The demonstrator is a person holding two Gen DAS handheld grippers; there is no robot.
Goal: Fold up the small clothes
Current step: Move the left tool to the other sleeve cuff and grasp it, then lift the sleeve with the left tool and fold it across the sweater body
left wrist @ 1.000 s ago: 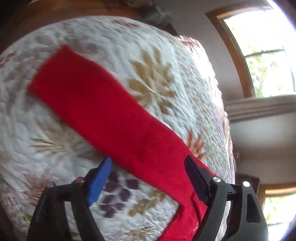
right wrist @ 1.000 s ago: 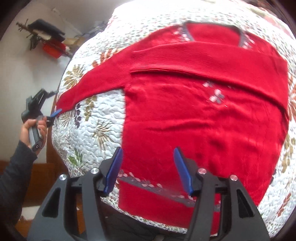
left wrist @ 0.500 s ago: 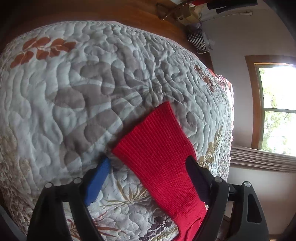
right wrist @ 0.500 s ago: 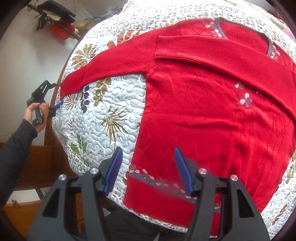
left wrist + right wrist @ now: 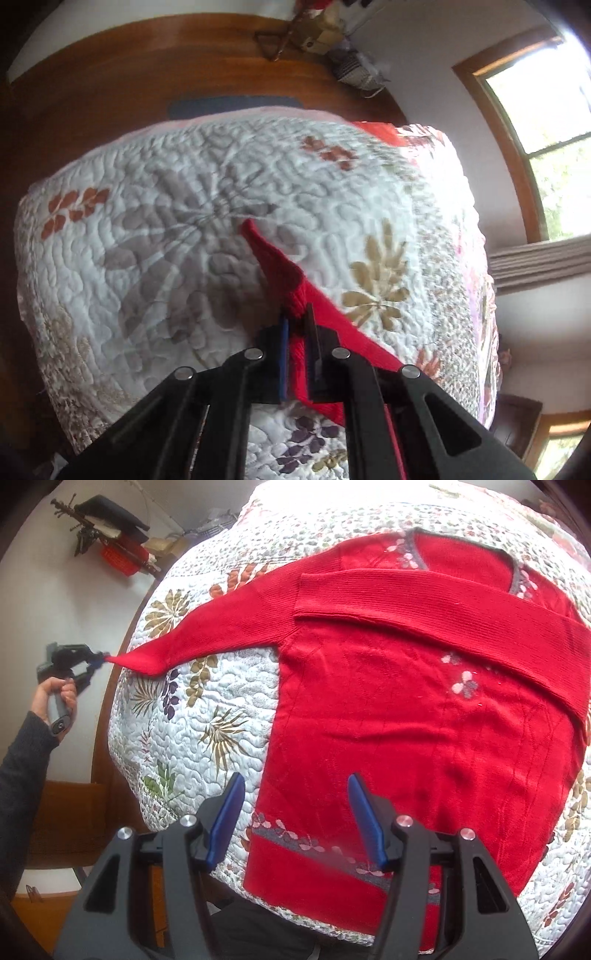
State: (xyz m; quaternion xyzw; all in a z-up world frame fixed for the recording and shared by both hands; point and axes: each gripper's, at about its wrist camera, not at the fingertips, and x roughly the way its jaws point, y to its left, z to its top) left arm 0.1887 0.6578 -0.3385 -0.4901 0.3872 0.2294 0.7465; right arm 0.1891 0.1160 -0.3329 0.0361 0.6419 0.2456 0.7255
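From the left wrist, the left gripper (image 5: 297, 325), open around the cuff half a second ago, is now pinching shut on the end of the red knitted sweater's (image 5: 280, 273) sleeve, bunching it above the floral quilted bed cover (image 5: 166, 221).

From the right wrist, that sleeve is stretching taut leftward from the sweater (image 5: 424, 720) body, whose other sleeve is already lying folded across the chest. The right gripper (image 5: 295, 819) is hovering wide open over the hem, holding nothing. I'd say folding this sleeve inward comes next.
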